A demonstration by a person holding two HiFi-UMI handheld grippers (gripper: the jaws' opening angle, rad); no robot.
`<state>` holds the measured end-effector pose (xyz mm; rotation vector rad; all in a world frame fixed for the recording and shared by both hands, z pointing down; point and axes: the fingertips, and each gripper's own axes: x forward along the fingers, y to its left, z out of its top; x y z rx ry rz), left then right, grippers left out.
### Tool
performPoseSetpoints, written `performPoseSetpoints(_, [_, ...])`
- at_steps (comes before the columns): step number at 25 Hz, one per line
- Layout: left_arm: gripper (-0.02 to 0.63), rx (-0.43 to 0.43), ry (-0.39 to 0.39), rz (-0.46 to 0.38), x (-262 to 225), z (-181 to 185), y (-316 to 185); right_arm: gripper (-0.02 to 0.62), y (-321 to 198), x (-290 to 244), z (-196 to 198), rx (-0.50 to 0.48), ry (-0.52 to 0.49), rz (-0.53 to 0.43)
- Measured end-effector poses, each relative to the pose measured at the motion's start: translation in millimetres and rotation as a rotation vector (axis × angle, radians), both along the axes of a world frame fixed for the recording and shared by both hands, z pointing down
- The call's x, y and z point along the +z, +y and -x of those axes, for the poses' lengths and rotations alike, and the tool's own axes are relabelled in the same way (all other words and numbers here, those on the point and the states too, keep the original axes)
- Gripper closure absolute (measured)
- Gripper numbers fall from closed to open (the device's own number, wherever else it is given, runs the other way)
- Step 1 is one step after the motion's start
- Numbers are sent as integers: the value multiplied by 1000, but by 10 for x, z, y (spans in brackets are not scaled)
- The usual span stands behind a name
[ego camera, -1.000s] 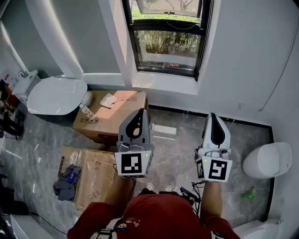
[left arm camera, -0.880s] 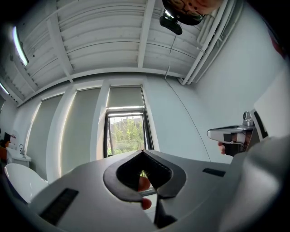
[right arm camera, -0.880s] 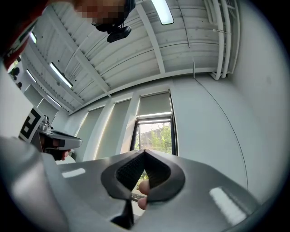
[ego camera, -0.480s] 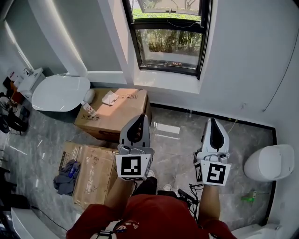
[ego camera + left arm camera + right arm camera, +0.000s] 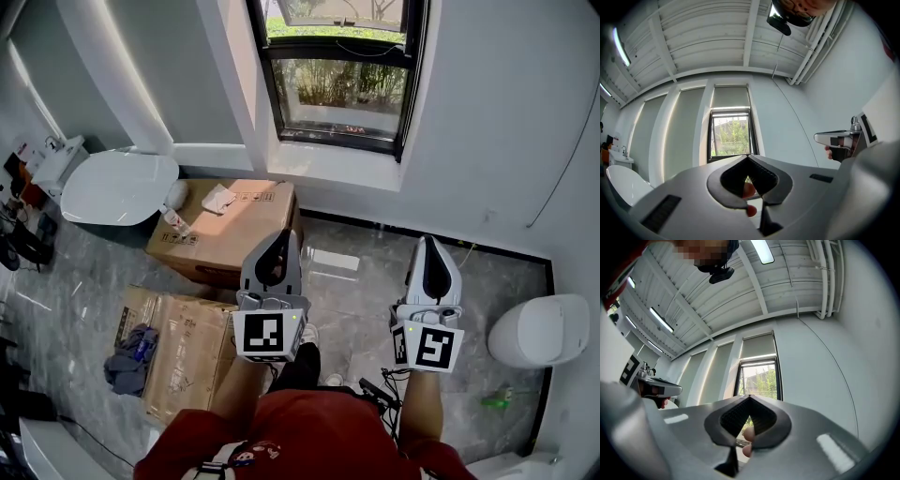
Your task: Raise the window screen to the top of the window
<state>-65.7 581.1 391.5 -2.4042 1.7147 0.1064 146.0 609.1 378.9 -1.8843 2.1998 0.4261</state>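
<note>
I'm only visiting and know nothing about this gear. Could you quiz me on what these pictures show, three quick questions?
1. True or false: the left gripper and the right gripper both have their jaws closed, with nothing between them.
2. In the head view, what stands left of the cardboard box? A) a white toilet B) a ladder C) a bicycle
3. Is either gripper touching the window?

Key: 1 true; 2 A; 3 no, both are held over the floor, well short of it.
</note>
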Motion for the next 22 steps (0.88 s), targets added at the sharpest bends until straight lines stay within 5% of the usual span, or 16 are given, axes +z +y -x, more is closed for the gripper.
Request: performPoseSetpoints(22, [601, 12, 29, -25, -84, 558, -2008, 586, -1956, -161, 511, 31, 73, 3])
